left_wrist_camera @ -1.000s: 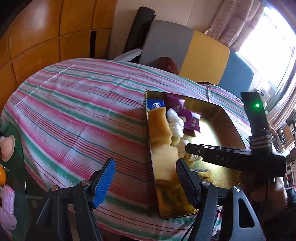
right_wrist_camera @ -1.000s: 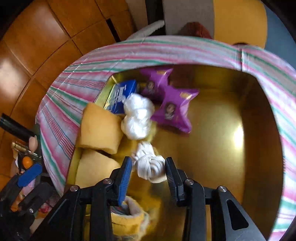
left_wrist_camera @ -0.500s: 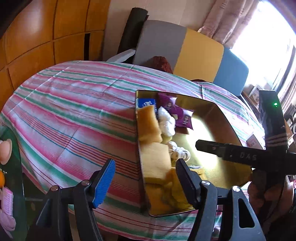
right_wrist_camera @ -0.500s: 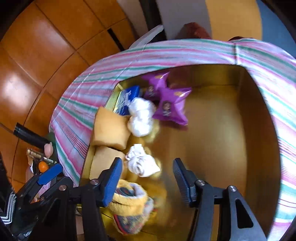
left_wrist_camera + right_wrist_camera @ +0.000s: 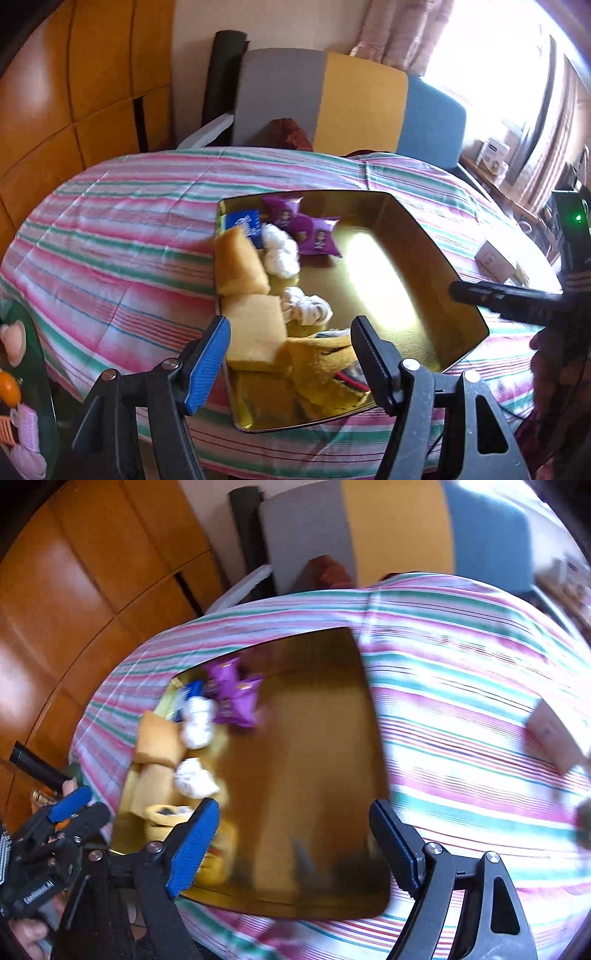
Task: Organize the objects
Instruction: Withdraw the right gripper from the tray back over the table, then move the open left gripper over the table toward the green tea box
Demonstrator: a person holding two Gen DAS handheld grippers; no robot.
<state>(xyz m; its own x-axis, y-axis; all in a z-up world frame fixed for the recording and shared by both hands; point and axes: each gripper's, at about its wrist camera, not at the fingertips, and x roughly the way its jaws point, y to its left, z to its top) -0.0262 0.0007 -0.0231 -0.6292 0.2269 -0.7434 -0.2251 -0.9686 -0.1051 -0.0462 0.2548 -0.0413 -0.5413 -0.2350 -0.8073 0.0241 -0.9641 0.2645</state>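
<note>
The gold tray (image 5: 424, 266) sits in the middle of the frame on the striped cloth (image 5: 122, 236). White sock balls (image 5: 280, 253), purple snack bags (image 5: 317, 236) and yellow sponges (image 5: 240, 262) fill its left side. The left gripper (image 5: 290, 354) and right gripper (image 5: 295, 842) hang low in the frame, fingers wide apart, holding nothing.

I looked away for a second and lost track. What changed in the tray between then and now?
The right hand-held gripper let go of the white bundle, opened wide and drew back from the gold tray. The bundle now lies beside the yellow sponges. The purple packets and the open left hand-held gripper stayed as they were.
</note>
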